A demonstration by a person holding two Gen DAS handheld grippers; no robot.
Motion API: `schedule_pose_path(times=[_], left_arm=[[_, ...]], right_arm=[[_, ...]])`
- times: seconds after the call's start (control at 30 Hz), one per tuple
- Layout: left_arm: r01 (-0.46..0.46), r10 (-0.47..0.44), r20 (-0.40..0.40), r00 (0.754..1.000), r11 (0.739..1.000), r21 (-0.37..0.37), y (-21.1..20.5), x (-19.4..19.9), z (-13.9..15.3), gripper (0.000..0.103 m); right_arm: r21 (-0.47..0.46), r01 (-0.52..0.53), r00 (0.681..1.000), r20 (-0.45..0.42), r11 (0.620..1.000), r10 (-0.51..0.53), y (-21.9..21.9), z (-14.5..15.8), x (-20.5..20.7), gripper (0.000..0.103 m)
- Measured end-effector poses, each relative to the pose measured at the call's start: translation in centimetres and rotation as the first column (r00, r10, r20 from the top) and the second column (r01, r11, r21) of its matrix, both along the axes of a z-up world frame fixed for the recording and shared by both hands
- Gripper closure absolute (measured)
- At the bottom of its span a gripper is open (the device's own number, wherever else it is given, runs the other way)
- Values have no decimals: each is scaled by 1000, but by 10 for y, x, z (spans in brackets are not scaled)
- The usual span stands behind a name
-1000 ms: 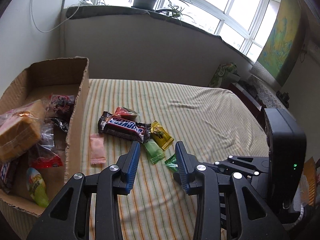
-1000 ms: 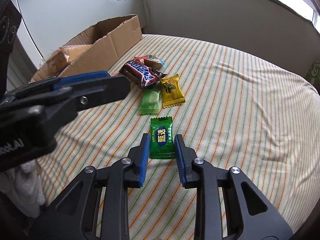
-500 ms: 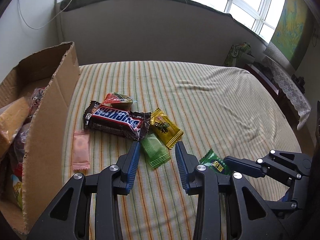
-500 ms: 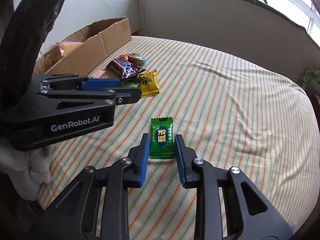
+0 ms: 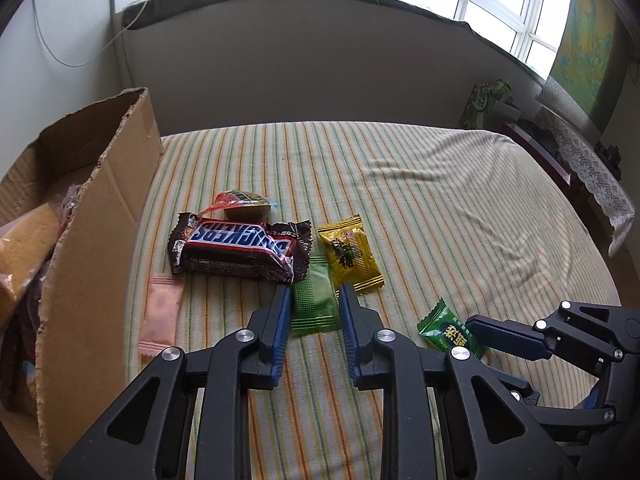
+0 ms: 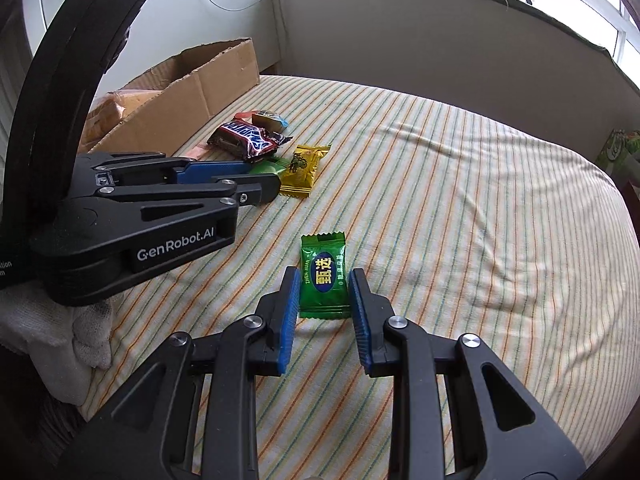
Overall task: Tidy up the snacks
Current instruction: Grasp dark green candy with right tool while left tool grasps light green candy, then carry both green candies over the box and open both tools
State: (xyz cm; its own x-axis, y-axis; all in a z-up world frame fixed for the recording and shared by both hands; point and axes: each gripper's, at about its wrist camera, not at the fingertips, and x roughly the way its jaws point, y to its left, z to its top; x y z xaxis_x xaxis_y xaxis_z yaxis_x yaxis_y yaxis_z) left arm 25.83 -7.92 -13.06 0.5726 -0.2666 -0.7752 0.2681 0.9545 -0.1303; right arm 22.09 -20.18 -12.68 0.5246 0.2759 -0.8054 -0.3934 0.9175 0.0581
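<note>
My left gripper (image 5: 314, 300) is open, its jaws either side of a light green candy packet (image 5: 314, 306) on the striped cloth. Beyond it lie a Snickers bar (image 5: 240, 250), a yellow candy (image 5: 352, 256), a pink packet (image 5: 162, 314) and a red-ended wrapped sweet (image 5: 242, 204). My right gripper (image 6: 323, 290) is open, its jaws either side of a dark green candy (image 6: 324, 276), which also shows in the left wrist view (image 5: 450, 330). The left gripper shows in the right wrist view (image 6: 256, 184).
An open cardboard box (image 5: 96, 216) with several snacks inside stands at the left on the striped cloth (image 5: 440, 208). The box also shows in the right wrist view (image 6: 212, 80). A wall and window sill with plants run behind.
My left gripper has moved forward and down to straddle the light green packet. My right gripper stays around the dark green candy, its jaws slightly wider.
</note>
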Motion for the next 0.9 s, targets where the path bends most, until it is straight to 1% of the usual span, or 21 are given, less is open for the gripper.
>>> schedule_pose_path(times=[0.1,0.23,0.4,0.47,0.57,0.63,0.67,0.77,0.9], left_arm=[[6,-6,-1,1000,1000,-13,2,-1,0,81],[13,-12,5,1000,1000,-5,3,-6,2,81],[21,-21,30,999,1000,-8,8,-16,9,81],[23,-23,55,998,1000,-3,10,-23,15,82],[28,-25,84,996,999,-34,13,-31,25,82],[32,-28,113,993,999,-39,14,-36,33,81],[31,-27,118,993,999,-38,16,-37,35,82],[33,-26,104,994,997,-71,21,-35,35,82],[21,-11,111,994,996,-82,26,-36,37,82]], right_arm=[[8,3,1000,0,1000,-3,0,0,0,77],[7,6,1000,3,1000,-6,0,0,-1,77],[58,35,999,9,998,-35,-9,4,-4,77],[86,47,999,16,995,-48,-12,9,-5,77],[121,58,998,33,991,-62,-15,20,-7,77],[126,59,996,53,990,-66,-14,28,-7,77],[122,61,996,65,991,-69,-13,32,-7,77],[135,65,993,88,989,-78,-12,40,-5,77],[149,64,991,110,987,-80,-10,50,-7,77]])
